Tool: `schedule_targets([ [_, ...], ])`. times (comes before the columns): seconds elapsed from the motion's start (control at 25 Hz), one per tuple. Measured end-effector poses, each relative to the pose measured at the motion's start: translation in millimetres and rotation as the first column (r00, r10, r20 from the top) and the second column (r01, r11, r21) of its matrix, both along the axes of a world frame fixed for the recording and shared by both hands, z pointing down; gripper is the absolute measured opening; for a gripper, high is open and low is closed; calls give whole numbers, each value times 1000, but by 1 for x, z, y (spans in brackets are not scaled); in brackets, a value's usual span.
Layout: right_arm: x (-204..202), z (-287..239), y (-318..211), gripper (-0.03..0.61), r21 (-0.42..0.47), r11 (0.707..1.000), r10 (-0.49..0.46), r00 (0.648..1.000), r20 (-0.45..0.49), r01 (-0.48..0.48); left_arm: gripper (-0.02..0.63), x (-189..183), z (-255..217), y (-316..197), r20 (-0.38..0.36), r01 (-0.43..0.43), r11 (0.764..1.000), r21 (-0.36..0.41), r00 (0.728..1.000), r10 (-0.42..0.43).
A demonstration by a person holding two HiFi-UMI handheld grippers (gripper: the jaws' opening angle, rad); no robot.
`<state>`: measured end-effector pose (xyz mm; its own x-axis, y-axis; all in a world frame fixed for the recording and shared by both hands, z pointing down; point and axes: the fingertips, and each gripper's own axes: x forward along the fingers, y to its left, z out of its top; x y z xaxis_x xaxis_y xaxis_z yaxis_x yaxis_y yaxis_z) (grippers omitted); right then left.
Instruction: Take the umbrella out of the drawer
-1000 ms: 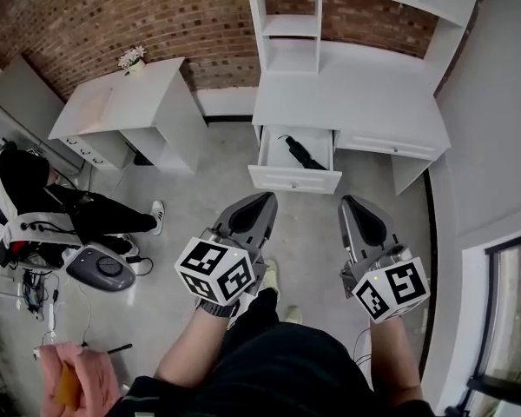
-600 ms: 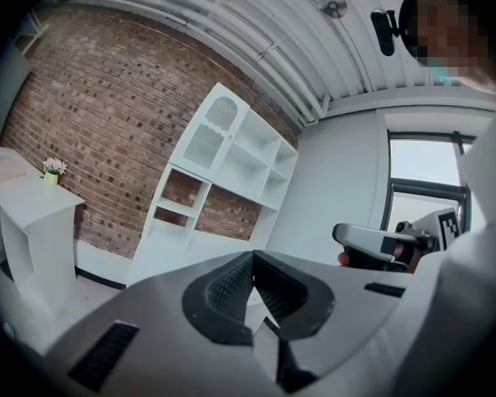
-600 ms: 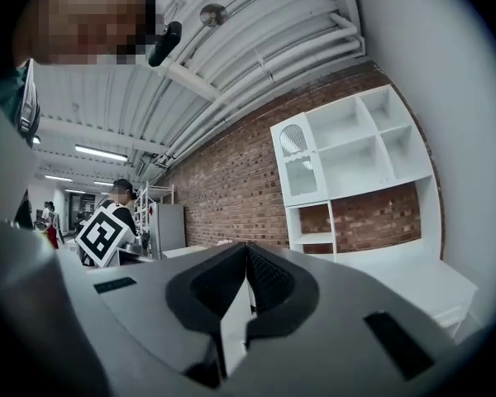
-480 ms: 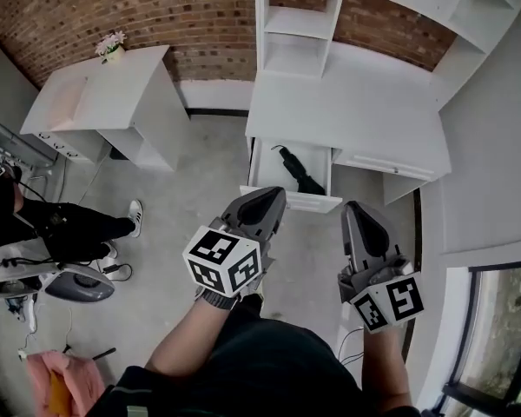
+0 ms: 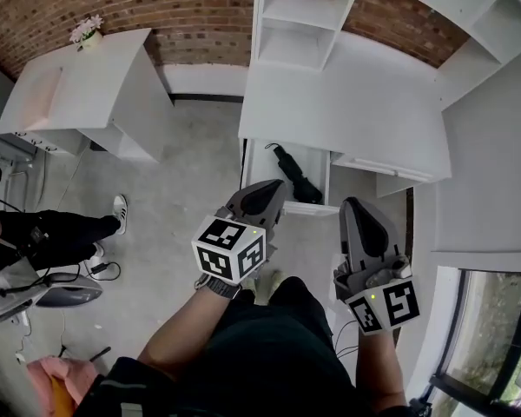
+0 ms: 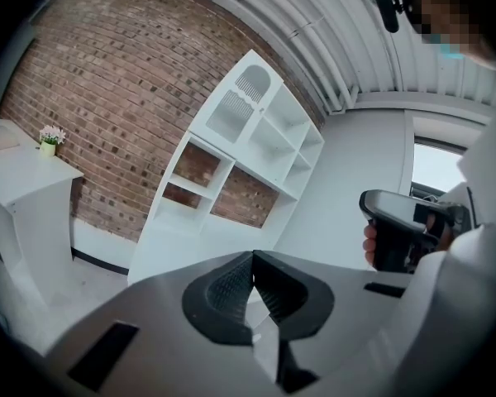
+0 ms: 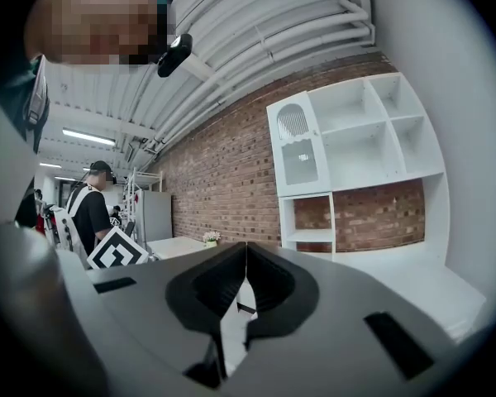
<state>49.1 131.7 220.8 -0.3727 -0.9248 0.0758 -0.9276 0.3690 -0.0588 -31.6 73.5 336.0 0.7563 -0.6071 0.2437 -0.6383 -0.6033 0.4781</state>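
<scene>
The black umbrella (image 5: 293,173) lies folded in the open drawer (image 5: 250,168) of the white desk (image 5: 347,102), running from 10 o'clock to 4 o'clock. In the head view the left gripper (image 5: 272,187) has its tip over the drawer's front edge at 6 o'clock. The right gripper (image 5: 352,203) sits off the drawer's 4 o'clock corner, and both have their jaws pressed together on nothing.
</scene>
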Motion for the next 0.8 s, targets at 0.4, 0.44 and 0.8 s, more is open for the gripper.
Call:
schedule_targets([
  [0.4, 28, 46, -83, 5, -38, 998, -51, 999, 15, 51, 8, 38, 79, -63, 70, 64, 989, -137, 996, -55],
  [0.44, 30, 53, -92, 5, -40, 997, -67, 998, 13, 68, 8, 43, 89, -70, 77, 77, 985, -154, 995, -66],
  [0.8, 56, 121, -173, 5, -117, 972, -203, 979, 22, 205, 8, 74, 207, -125, 198, 253, 917, -307, 960, -199],
])
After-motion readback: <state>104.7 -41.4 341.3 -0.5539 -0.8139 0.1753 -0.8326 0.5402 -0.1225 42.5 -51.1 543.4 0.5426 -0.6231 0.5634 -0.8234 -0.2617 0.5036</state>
